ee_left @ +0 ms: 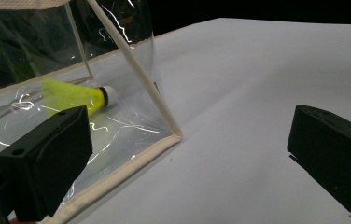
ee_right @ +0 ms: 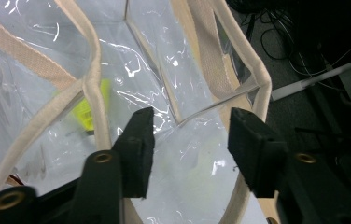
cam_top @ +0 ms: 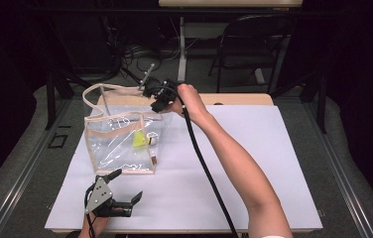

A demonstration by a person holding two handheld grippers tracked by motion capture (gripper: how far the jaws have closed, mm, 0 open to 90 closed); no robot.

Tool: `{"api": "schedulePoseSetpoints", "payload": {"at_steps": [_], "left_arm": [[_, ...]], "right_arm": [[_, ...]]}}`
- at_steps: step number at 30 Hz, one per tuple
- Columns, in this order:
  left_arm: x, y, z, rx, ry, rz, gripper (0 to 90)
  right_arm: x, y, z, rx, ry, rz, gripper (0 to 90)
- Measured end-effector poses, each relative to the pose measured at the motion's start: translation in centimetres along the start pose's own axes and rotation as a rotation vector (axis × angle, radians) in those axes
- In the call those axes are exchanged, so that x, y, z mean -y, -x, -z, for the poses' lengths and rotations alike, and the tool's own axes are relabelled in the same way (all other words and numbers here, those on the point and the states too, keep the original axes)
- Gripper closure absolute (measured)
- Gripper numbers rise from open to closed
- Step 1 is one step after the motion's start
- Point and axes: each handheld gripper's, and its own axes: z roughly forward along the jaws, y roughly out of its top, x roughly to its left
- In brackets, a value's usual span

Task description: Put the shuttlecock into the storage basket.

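A clear plastic tote bag [cam_top: 120,146] with beige trim and handles stands on the left of the white table top [cam_top: 254,168]. A yellow shuttlecock [cam_top: 140,139] with a white tip lies on the bag's floor. My right gripper [cam_top: 156,103] hangs over the bag's far right top corner; in the right gripper view its jaws [ee_right: 190,135] are open above the bag's mouth [ee_right: 183,60], nothing between them, the shuttlecock [ee_right: 86,114] below. My left gripper [cam_top: 126,185] rests open near the bag's front corner [ee_left: 171,135], with the shuttlecock [ee_left: 78,95] behind the wall.
A black cable [cam_top: 209,178] trails along the right forearm to the table's front edge. Behind the table stand a dark chair [cam_top: 251,44], a white table leg [cam_top: 181,49] and tangled cables [cam_top: 125,54] on the floor. Grey floor surrounds the table.
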Motion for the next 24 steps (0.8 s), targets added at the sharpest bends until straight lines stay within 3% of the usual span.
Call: {"api": "schedulePoseSetpoints", "payload": {"at_steps": [13, 16, 24], "left_arm": [[0.0, 0.1, -0.1, 0.000, 0.002, 0.001, 0.1], [-0.1, 0.1, -0.2, 0.001, 0.003, -0.001, 0.1], [-0.1, 0.1, -0.3, 0.000, 0.000, -0.001, 0.1]], "right_arm": [[1.1, 0.8, 1.7, -0.030, 0.055, -0.094, 23.0], [1.4, 0.9, 2.2, -0.041, 0.071, -0.095, 18.0], [2.4, 0.7, 3.4, -0.060, 0.121, -0.119, 12.4]]}}
